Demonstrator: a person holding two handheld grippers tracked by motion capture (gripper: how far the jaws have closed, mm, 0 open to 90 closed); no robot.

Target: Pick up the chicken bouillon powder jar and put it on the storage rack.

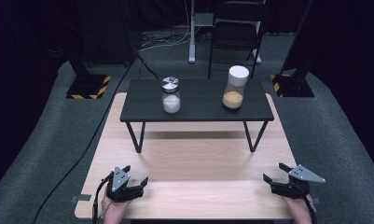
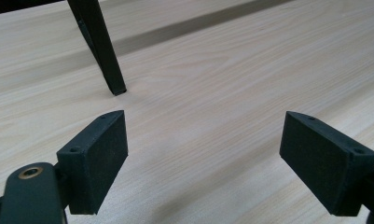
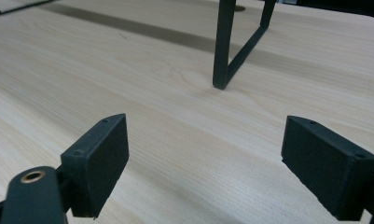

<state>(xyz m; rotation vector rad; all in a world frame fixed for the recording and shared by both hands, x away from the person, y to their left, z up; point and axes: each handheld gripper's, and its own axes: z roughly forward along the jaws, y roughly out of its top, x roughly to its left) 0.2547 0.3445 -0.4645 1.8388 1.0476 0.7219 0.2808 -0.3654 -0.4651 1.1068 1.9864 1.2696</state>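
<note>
While both jars stand untouched on the black shelf (image 1: 196, 100) at the far side of the table (image 1: 189, 163), no handling appears to have begun. Left gripper (image 1: 128, 184) and right gripper (image 1: 280, 179) rest low at the near edge, jaws apart and empty, well apart from the metal-lidded jar (image 1: 170, 95) and the white-lidded jar (image 1: 234, 87). Reaching, grasping and everything after are judged outstanding.

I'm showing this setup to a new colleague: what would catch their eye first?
Two jars on the low black shelf: a metal-lidded glass jar of white powder at its left, a taller white-capped jar of tan grains at its right. Nearer, the open left gripper and right gripper flank the pale wooden table.
</note>
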